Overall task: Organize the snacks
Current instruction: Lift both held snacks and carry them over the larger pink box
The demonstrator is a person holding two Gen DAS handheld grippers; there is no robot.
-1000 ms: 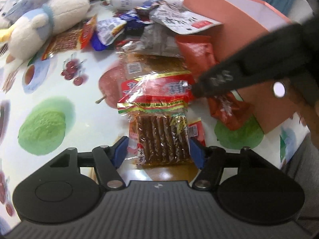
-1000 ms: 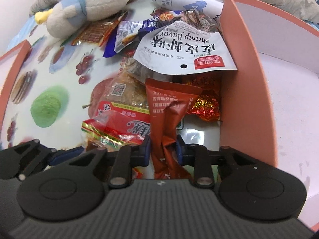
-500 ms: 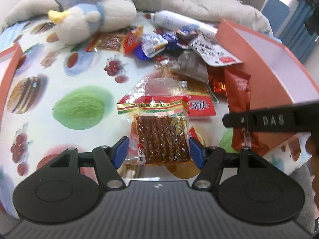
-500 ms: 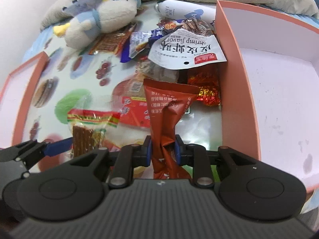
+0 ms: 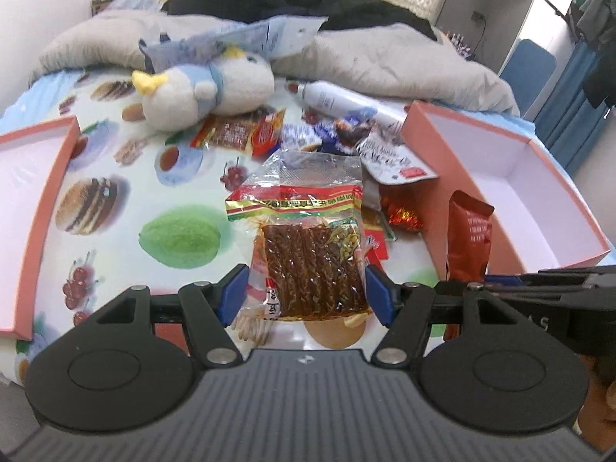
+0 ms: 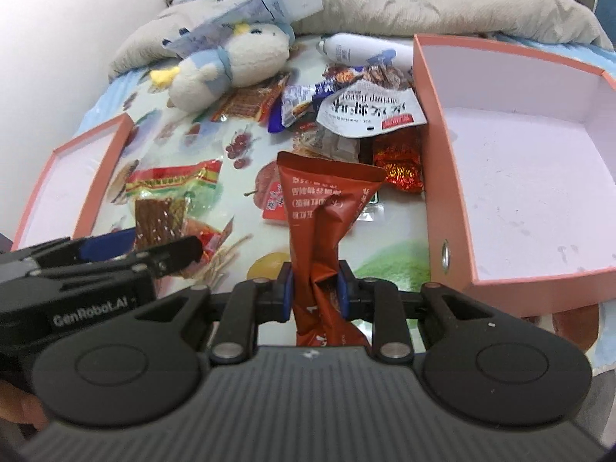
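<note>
My left gripper (image 5: 306,294) is shut on a clear packet of brown spicy strips (image 5: 308,258) with a red and yellow band, held up above the bed. My right gripper (image 6: 313,288) is shut on a crumpled dark red snack pouch (image 6: 327,208), also lifted. In the right wrist view the strips packet (image 6: 161,208) and the left gripper (image 6: 134,254) show at the lower left. In the left wrist view the red pouch (image 5: 467,238) hangs at the right. A pile of snack packets (image 6: 346,111) lies on the fruit-print sheet.
A pink box (image 6: 442,177) with a white inside stands open on the right, another pink tray (image 5: 42,200) on the left. A plush toy (image 5: 208,88), a white bottle (image 5: 338,100) and a grey quilt (image 5: 385,57) lie at the back.
Both grippers have risen off the sheet with their packets, and the view has tilted up to show more of the bed. The right gripper has shifted towards the right box.
</note>
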